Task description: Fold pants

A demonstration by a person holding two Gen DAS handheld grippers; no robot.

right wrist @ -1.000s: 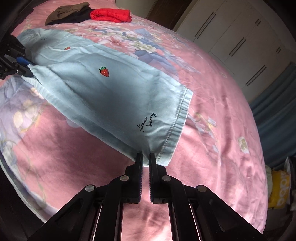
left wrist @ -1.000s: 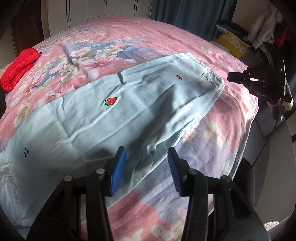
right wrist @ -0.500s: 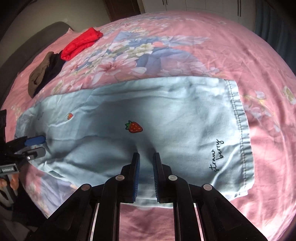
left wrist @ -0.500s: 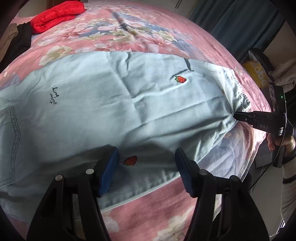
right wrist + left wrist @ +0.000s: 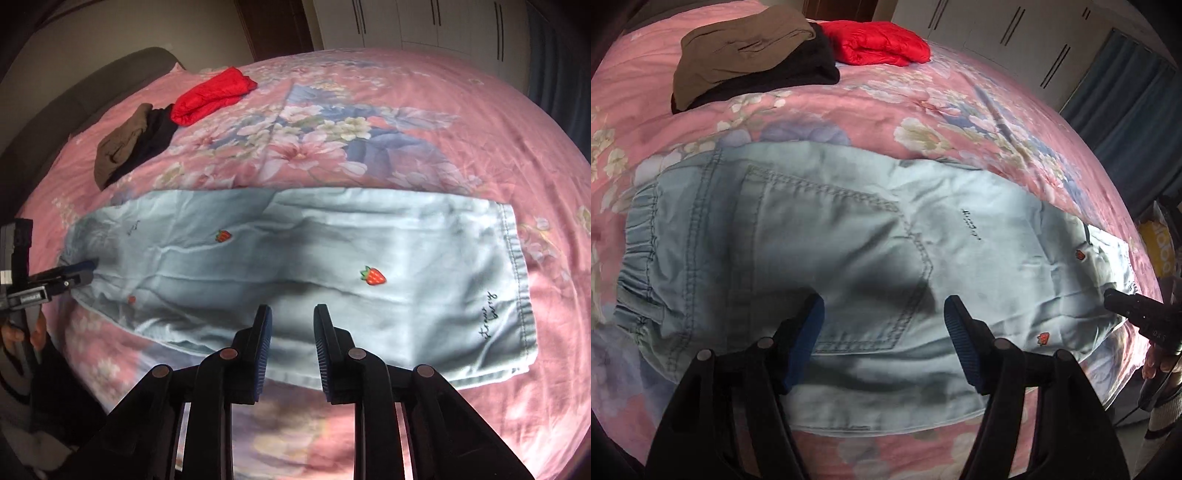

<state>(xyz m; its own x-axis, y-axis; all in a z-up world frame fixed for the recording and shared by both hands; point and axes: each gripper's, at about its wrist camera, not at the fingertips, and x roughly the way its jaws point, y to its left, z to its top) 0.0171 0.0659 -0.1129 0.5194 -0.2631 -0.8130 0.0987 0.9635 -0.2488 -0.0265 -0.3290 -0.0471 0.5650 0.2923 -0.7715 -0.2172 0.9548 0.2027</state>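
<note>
Left hand-held gripper (image 5: 882, 325): released, blue-padded fingers spread wide, poised over the back pocket (image 5: 842, 258) at the waist end of the pants; whether it touches the cloth cannot be told.

Right hand-held gripper (image 5: 291, 339): released, fingers parted by a moderate gap, over the near edge of the leg section, nothing between the pads. In the left wrist view the same tool enters from the right edge with its tip at the hem end.

Pants (image 5: 295, 266): pale blue denim, lying flat and lengthwise across the bed, legs stacked one on the other. Elastic waistband (image 5: 635, 258) at one end, stitched hem (image 5: 517, 273) at the other. Small strawberry motifs (image 5: 373, 276) and dark script lettering near the hem.

Bed (image 5: 406, 110): pink floral cover, carrying everything listed.

Red garment (image 5: 212, 96): folded, far side of the bed, well apart from the pants.

Brown garment (image 5: 738, 59): folded, lying on a black garment (image 5: 798, 74), just beside the red one.

Wardrobe doors (image 5: 424, 22): pale, with dark vertical handles, beyond the bed.
</note>
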